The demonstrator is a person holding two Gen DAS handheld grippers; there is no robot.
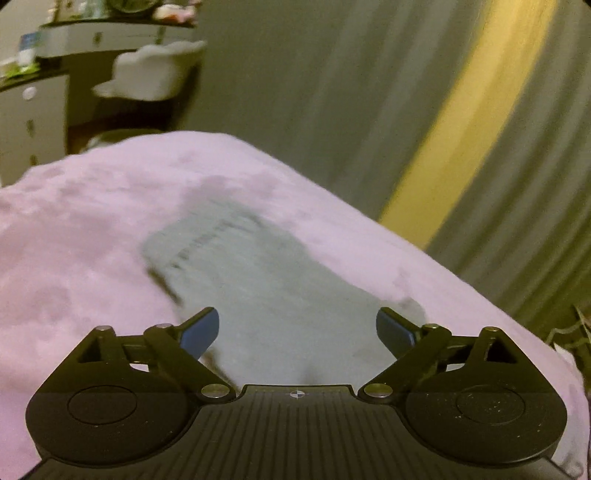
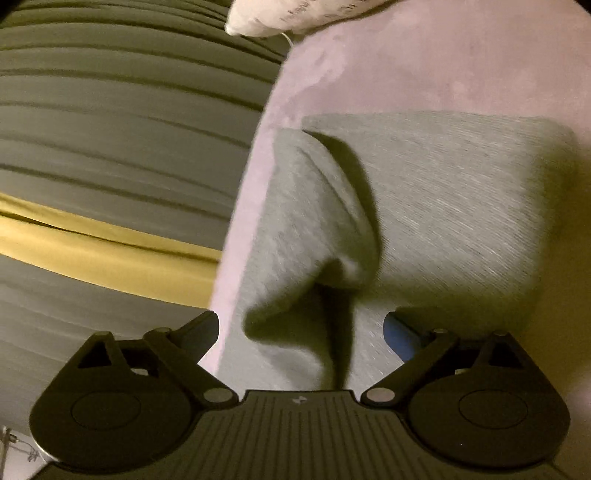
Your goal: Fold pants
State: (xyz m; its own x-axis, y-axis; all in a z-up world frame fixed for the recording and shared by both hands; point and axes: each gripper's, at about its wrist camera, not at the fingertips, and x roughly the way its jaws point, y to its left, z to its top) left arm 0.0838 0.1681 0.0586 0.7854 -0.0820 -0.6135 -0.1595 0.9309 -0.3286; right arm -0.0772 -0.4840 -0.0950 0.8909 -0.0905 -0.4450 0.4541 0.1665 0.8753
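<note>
1. Two grippers are hovering over a bed, each with its jaws spread wide and nothing pinched between them.
2. Starting at the left of the left wrist view, a white dresser (image 1: 33, 122) is standing against the wall with clutter on its top, too blurred to name.
3. Beside it, a white chair (image 1: 155, 74) is sitting just beyond the far end of the bed.
4. Grey curtains (image 1: 295, 92) are hanging behind the bed, and a yellow strip (image 1: 461, 122) is running down through them further right.
5. A pink blanket (image 1: 74, 229) is covering the bed as the work surface.
6. Grey pants (image 1: 258, 280) are lying folded on the blanket, reaching away from the left gripper (image 1: 297, 326), whose blue pads are standing apart above the near end of the cloth.
7. Seen from the right wrist, the curtains (image 2: 110, 122) are filling the left side and the blanket (image 2: 443, 66) the upper right.
8. A white pillow (image 2: 295, 14) is resting at the blanket's top edge.
9. The pants (image 2: 443, 206) are lying close to the blanket's edge, with one loose fold (image 2: 314, 221) bulging up ahead of the right gripper (image 2: 301, 326), which is gripping nothing.
</note>
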